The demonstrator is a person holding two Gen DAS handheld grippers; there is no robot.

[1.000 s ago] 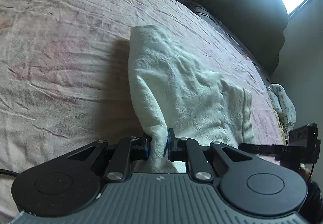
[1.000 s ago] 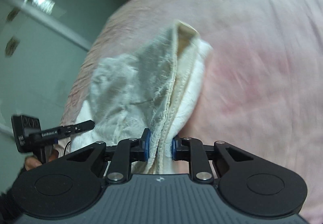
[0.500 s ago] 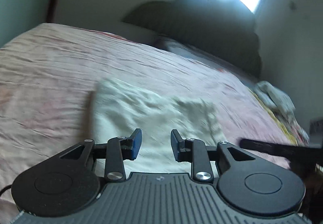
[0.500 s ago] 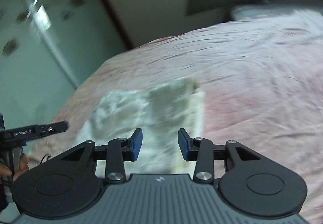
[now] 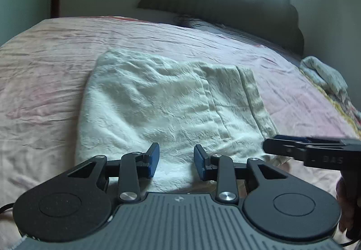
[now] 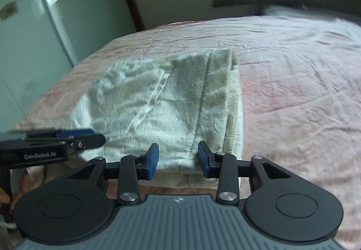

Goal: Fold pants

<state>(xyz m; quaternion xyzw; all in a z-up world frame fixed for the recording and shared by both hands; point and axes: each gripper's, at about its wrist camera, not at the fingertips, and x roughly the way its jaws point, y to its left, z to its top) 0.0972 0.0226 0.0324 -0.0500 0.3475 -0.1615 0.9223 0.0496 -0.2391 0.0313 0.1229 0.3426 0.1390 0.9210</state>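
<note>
A: Pants (image 5: 167, 101) status?
B: Folded into a flat rectangle on the bed (image 5: 40, 74), at 12 o'clock from both tools.
A: Fingers?
B: Left gripper (image 5: 176, 163) spread apart, holding nothing. Right gripper (image 6: 178, 160) likewise.
A: Step?
B: Release, judged near completion. Next: regrip the near edge for another fold, or withdraw.

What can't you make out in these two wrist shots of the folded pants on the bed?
- Near edge of the pants: left wrist view, hidden behind the open left claw and its body.
- Layers underneath the fold: right wrist view, only the edge stack shows.
- Bundle of cloth at the bed's far side: left wrist view, blurred, can't identify.
- Dark heap by the window: left wrist view, backlit.
- Right claw: open, empty.
</note>
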